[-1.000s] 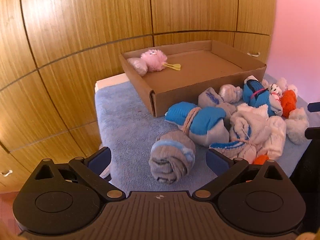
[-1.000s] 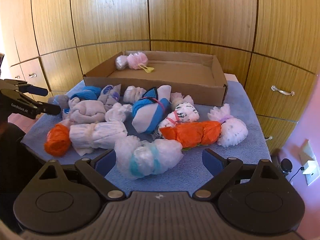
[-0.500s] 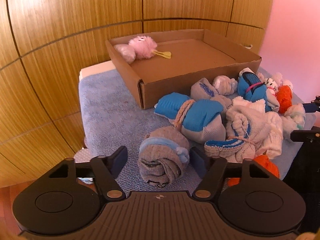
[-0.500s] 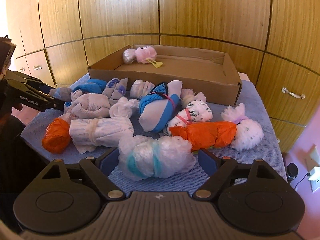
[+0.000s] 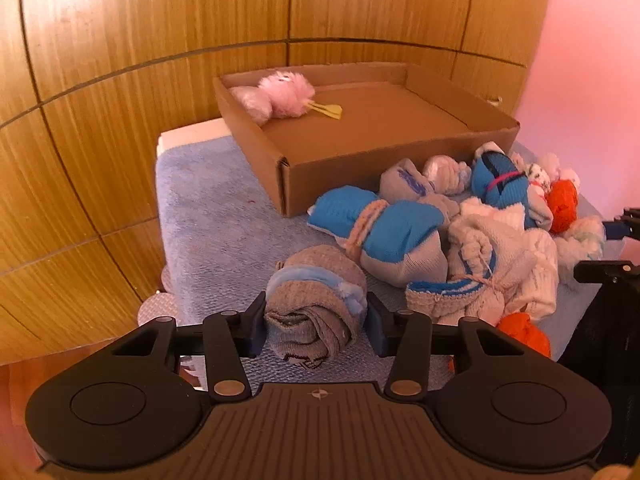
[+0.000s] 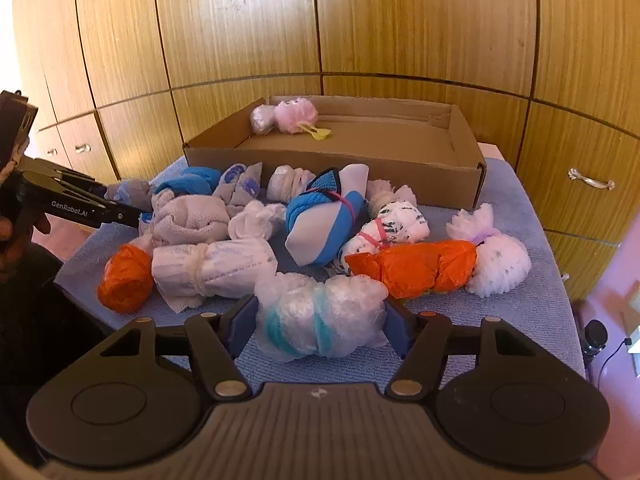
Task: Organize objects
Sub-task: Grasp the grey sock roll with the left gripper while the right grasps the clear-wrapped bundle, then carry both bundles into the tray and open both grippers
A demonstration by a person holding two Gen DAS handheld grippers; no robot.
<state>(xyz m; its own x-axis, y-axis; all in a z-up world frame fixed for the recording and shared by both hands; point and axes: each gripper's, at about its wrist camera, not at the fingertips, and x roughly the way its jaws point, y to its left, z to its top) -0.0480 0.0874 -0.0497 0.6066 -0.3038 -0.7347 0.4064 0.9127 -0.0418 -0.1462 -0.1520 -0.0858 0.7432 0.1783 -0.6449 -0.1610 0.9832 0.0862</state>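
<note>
My left gripper (image 5: 315,320) is shut on a grey rolled sock with a light-blue band (image 5: 316,300), which rests on the blue towel. Both pads press its sides. In the right wrist view, the jaws of my right gripper (image 6: 320,320) are closing on a white plastic bundle with a teal band (image 6: 320,314). Its pads touch both ends of the bundle. Behind the pile stands an open cardboard box (image 5: 340,184), holding a pink fluffy bundle (image 5: 286,94) in its far left corner. The left gripper (image 6: 120,210) also shows at the left of the right wrist view.
Several tied sock and plastic bundles lie between the grippers and the box, among them a blue-and-grey sock (image 5: 384,232), an orange bundle (image 6: 420,266) and a white sock roll (image 6: 212,266). The blue towel (image 5: 208,208) covers the table. Wooden cabinet doors (image 6: 400,20) stand behind.
Both pairs of jaws have closed in from wide open. The left pads now clamp the grey sock roll and the right pads have reached the white plastic bundle's ends.
</note>
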